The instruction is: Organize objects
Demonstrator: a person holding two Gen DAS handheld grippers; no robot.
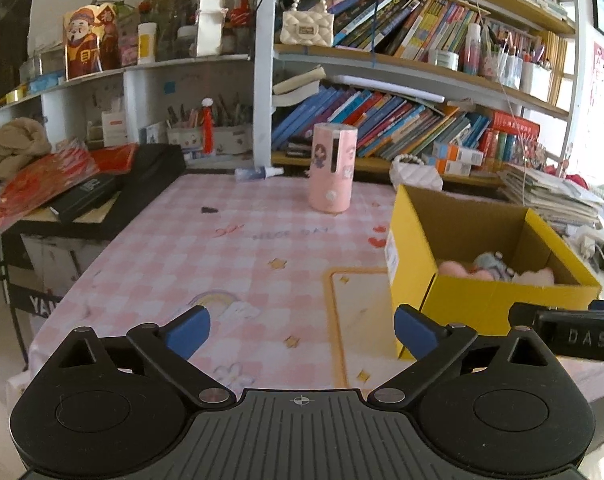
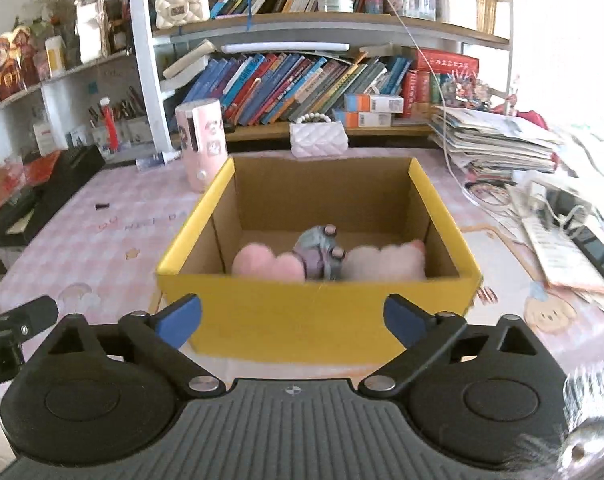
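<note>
Table (image 1: 229,248) w/ pink checked cloth fills both views, bookshelves (image 1: 402,64) packed behind it. Yellow cardboard box (image 2: 318,312) sits open-topped on table's right part, straight ahead of right gripper (image 2: 291,320) and just right of left gripper (image 1: 302,330). Inside box, on floor near front wall: pink plush (image 2: 267,264), pale pink plush (image 2: 386,262), small grey-purple toy (image 2: 322,254) wedged betw. them, all touching. Pink cylindrical container (image 1: 332,168) upright behind box, toward the left; white quilted purse (image 2: 318,138) beyond box's back wall. Both tongs released, jaws spread wide, nothing betw. blue pads. Tiny black bit (image 1: 209,210) lies on cloth, well apart.
</note>
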